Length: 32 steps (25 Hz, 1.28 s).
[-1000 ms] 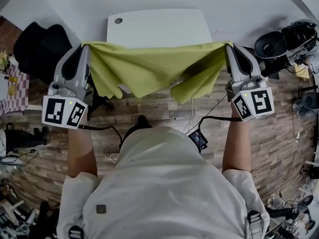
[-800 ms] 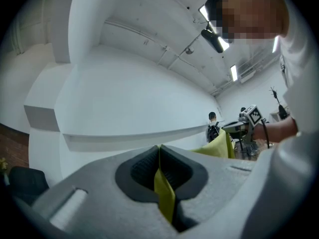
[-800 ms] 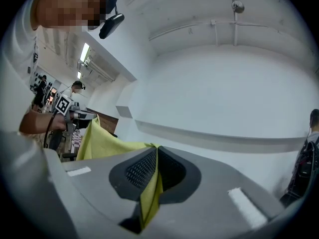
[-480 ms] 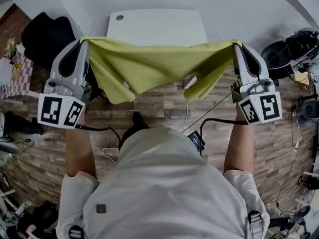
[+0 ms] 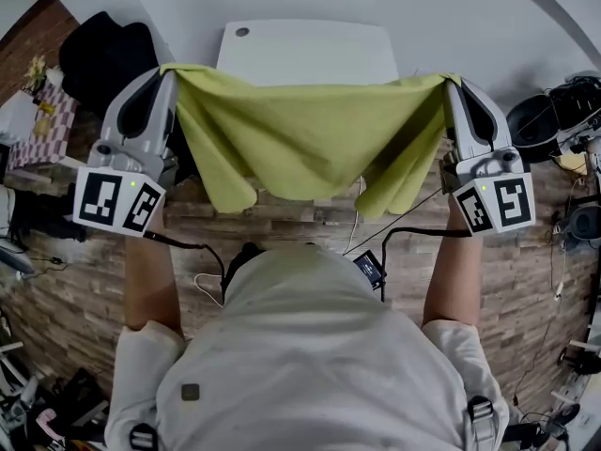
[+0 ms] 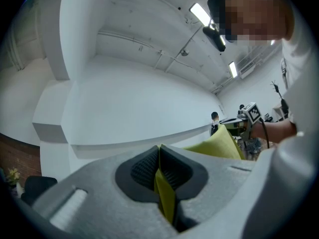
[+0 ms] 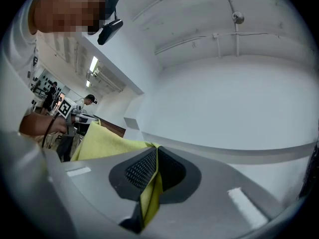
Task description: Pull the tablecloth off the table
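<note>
The yellow-green tablecloth point(image 5: 305, 139) hangs in the air, stretched between my two grippers and sagging in folds below them. It is clear of the white table point(image 5: 308, 54), whose bare top shows just beyond it. My left gripper point(image 5: 172, 71) is shut on the cloth's left corner, and in the left gripper view the cloth point(image 6: 164, 195) is pinched between the dark pads. My right gripper point(image 5: 449, 83) is shut on the right corner. In the right gripper view the cloth point(image 7: 152, 195) runs between the closed pads. Both grippers point about level, raised in front of the person.
A black chair point(image 5: 103, 59) stands left of the table. Black cables and a small device point(image 5: 369, 267) lie on the wood-pattern floor by the person's feet. Equipment and a black bin point(image 5: 540, 116) crowd the right side, with more clutter at far left.
Both grippers have risen and drawn back toward the person with the cloth. Its far edge has come off the table's near edge and the whole cloth now hangs free.
</note>
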{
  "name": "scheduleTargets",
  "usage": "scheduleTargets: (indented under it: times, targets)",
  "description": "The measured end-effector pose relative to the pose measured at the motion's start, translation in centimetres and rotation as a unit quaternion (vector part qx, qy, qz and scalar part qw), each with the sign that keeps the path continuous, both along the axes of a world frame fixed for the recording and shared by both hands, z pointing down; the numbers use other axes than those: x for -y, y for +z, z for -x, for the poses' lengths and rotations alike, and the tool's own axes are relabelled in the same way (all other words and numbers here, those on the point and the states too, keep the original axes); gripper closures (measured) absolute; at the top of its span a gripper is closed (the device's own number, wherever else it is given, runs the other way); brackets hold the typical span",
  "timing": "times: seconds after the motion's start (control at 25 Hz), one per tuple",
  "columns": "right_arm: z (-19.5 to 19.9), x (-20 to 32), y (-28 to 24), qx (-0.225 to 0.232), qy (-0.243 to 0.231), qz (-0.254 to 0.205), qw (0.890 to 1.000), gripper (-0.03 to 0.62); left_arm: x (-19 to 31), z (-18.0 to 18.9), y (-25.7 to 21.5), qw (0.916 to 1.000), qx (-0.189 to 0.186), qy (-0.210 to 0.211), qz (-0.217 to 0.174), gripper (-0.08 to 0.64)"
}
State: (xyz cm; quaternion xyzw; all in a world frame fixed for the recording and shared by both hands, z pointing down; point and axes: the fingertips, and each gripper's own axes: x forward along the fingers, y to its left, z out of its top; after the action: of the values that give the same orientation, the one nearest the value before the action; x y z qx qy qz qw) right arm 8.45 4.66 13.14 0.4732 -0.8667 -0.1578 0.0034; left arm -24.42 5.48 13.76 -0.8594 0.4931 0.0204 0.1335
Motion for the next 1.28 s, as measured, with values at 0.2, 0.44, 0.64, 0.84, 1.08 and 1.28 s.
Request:
scheduleTargets:
  times: [0.2, 0.44, 0.64, 0.84, 1.08, 1.28]
  targets:
    - [2.0, 0.0, 1.0, 0.004, 0.011, 0.014, 1.0, 0.578, 0.4, 1.9, 1.4, 0.9998, -0.004, 0.012, 0.018, 0.552]
    - [5.2, 0.2, 2.1, 0.008, 0.034, 0.031, 0.999, 0.578, 1.6, 4.8, 2.0, 0.999, -0.007, 0.033, 0.03, 0.552]
    - [8.1, 0.4, 3.1, 0.014, 0.05, 0.042, 0.998, 0.578, 2.7, 6.7, 2.5, 0.9982, -0.004, 0.048, 0.036, 0.552]
    - [10.2, 1.0, 4.8, 0.011, 0.07, 0.055, 0.996, 0.577, 3.7, 8.5, 3.4, 0.9972, -0.014, 0.055, 0.05, 0.552]
    - [11.6, 1.0, 5.8, 0.008, 0.074, 0.066, 0.995, 0.577, 4.2, 8.9, 4.7, 0.9954, -0.016, 0.071, 0.062, 0.552]
    - [13.1, 1.6, 5.9, 0.006, 0.077, 0.069, 0.995, 0.577, 4.9, 10.4, 4.7, 0.9949, -0.023, 0.076, 0.062, 0.551]
